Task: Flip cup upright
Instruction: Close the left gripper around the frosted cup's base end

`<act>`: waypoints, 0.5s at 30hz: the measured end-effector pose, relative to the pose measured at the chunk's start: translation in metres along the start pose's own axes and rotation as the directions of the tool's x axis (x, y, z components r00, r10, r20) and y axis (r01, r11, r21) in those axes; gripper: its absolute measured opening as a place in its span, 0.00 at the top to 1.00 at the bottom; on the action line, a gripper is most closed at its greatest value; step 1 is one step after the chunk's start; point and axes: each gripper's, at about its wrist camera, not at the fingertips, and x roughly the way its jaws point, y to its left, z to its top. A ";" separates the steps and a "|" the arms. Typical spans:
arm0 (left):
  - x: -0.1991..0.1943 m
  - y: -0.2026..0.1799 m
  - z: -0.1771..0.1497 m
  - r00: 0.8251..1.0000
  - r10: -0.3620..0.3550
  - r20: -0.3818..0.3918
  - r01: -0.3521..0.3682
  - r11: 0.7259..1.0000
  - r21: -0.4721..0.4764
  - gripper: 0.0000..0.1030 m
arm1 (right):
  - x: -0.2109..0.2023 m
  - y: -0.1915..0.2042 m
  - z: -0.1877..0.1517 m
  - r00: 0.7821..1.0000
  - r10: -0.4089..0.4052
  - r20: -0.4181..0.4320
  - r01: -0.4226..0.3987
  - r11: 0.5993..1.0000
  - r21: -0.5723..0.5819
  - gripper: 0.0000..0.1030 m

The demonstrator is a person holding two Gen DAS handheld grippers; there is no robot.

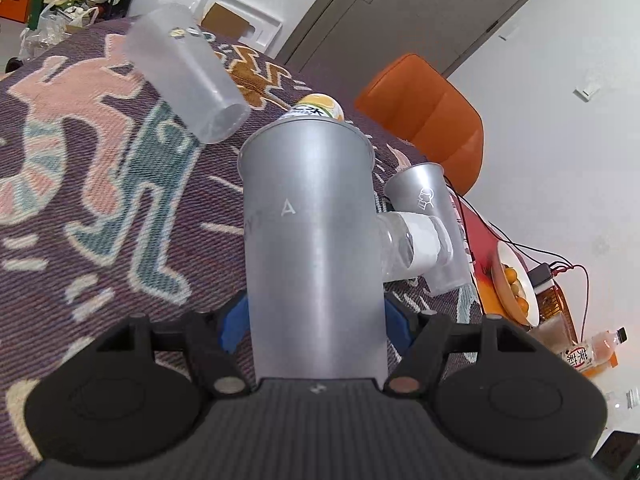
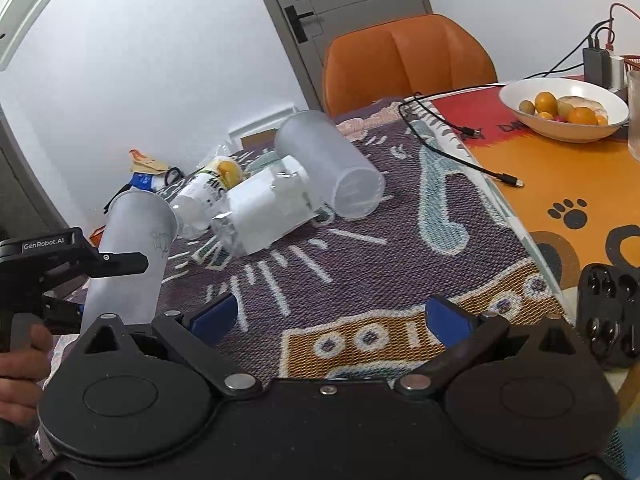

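Left wrist: left tool (image 1: pixel 314 316) grips frosted cup (image 1: pixel 312 216), clear of table edge.

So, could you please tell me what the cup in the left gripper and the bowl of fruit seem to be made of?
The cup held by the left hand-held gripper looks like frosted translucent plastic: matte grey, with a soft vertical sheen. The bowl looks like glazed ceramic, white and smooth, though melamine is possible.

An orange chair (image 2: pixel 408 60) stands beyond the table (image 2: pixel 560 184), far ahead of the right tongs. A white bowl of fruit (image 2: pixel 564 110) sits ahead and to their right, a black cable (image 2: pixel 448 148) trailing nearer. A black tray (image 2: pixel 608 312) lies just right of them. A grey door (image 2: pixel 340 20) is behind.
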 end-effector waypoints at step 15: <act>-0.044 0.034 -0.024 1.000 0.021 -0.007 -0.021 0.999 -0.040 0.34 | 0.000 0.039 -0.015 0.998 0.065 -0.025 -0.067 0.996 -0.056 0.00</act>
